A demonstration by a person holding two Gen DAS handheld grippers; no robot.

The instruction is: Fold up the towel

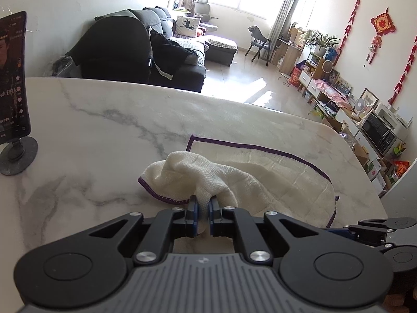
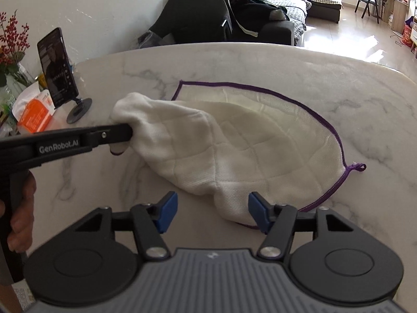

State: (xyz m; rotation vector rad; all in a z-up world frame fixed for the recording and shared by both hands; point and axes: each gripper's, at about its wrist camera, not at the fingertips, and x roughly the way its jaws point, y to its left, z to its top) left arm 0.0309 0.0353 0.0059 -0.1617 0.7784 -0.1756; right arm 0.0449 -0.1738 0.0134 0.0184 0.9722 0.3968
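**Towel half lifted, one corner gripped**

Towel [image 2: 234, 140], white with a purple hem, lies on the marble table [image 1: 104, 130] in front of both grippers. Its far half is spread flat on the marble; its near half is bunched and drawn up off the surface toward the near left.

The left gripper [image 1: 203, 204] is clamped on a gathered fold of the towel: in its own view the cloth is pinched between the two blue pads, which stand almost together. In the right wrist view the same gripper [image 2: 127, 133] reaches in from the left edge with a corner of cloth hanging under its tip, and a hand [image 2: 20, 208] holds its handle.

The right gripper [image 2: 212, 212] sits at the towel's near edge. Its jaws stand apart. A hump of cloth lies between them, close against the right pad [image 2: 258, 215], while the left pad [image 2: 166, 212] is clear of the cloth with bare marble showing beside it. The pads do not press on the towel.

A small purple loop [image 2: 359, 167] sticks out from the towel's right corner and lies on the marble. A phone [image 2: 57, 67] on a round stand is upright at the table's far left, well apart from the towel.
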